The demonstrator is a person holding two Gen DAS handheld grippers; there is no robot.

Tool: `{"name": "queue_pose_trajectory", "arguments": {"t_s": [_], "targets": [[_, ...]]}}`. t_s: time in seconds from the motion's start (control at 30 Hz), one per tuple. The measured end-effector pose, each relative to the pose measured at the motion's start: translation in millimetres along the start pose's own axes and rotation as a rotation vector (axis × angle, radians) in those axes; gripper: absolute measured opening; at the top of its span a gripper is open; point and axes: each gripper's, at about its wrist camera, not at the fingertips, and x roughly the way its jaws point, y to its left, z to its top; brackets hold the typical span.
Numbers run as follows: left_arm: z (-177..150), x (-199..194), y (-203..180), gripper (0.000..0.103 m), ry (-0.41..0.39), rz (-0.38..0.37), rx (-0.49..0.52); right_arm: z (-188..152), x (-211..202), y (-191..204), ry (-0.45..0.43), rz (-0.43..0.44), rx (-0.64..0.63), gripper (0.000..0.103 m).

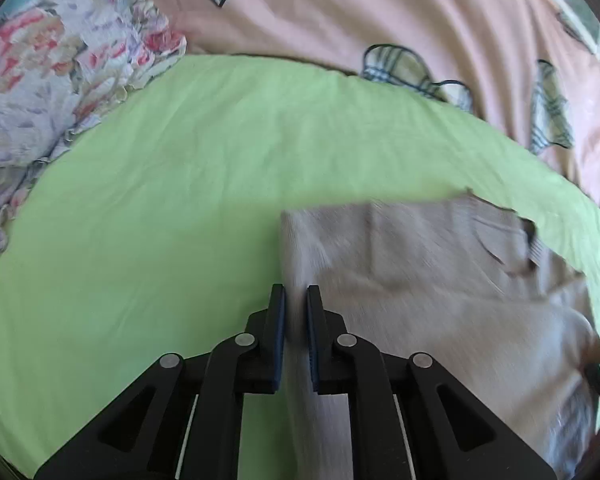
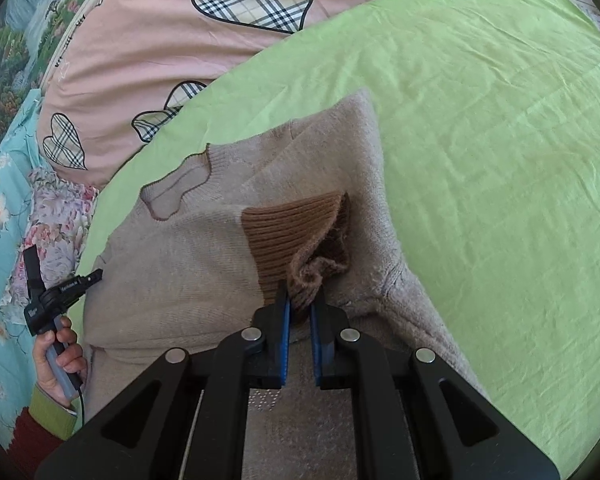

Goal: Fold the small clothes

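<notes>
The right hand-held gripper (image 2: 301, 300) is pinched on the brown ribbed cuff (image 2: 300, 236) of a beige knit sweater (image 2: 172, 264), the sleeve drawn in over the sweater's body. The left hand-held gripper (image 1: 296, 300) is nearly closed over the sweater's side edge (gripped or merely straddled, I cannot tell). The sweater lies on a green sheet (image 2: 480, 128) spread on the bed, with a pink heart-print quilt (image 2: 152, 32) beyond its neckline. Folding looks barely begun: one sleeve is coming inward; the other side and the lengthwise folds seem left. Both grippers point low, forward over the fabric.
</notes>
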Motion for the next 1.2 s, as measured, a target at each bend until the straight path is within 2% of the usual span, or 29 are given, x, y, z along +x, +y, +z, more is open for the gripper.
{"name": "queue_pose_trajectory", "arguments": {"t_s": [0.17,0.3,0.43,0.47,0.53,0.57,0.6,0.93,1.17,1.2], "targets": [[-42,-50,-2,0.011,-0.010,-0.029,0.031,-7,-15,3,-0.012,0.003,0.001,0.012],[-80,-76,-2,0.013,0.018,-0.038,0.042,-19,-28,7,0.002,0.010,-0.021,0.012],[-115,-95,2,0.022,0.051,-0.064,0.028,-38,-44,7,0.026,0.007,-0.047,0.012],[-124,-99,2,0.027,0.060,-0.066,0.028,-43,-48,7,0.033,0.006,-0.053,0.014],[-137,-106,4,0.033,0.072,-0.073,0.026,-52,-54,7,0.045,0.001,-0.061,0.026],[-142,-109,4,0.035,0.079,-0.077,0.025,-58,-59,7,0.048,0.001,-0.070,0.036],[-149,-112,5,0.035,0.085,-0.079,0.024,-62,-62,8,0.050,0.005,-0.075,0.039],[-200,-143,24,0.042,0.131,-0.080,0.047,-107,-95,5,0.083,0.030,-0.097,0.040],[-227,-156,35,0.049,0.170,-0.133,0.043,-129,-117,-12,0.102,0.064,-0.095,0.040],[-232,-160,36,0.050,0.171,-0.163,0.036,-131,-122,-16,0.101,0.066,-0.093,0.040]]}}
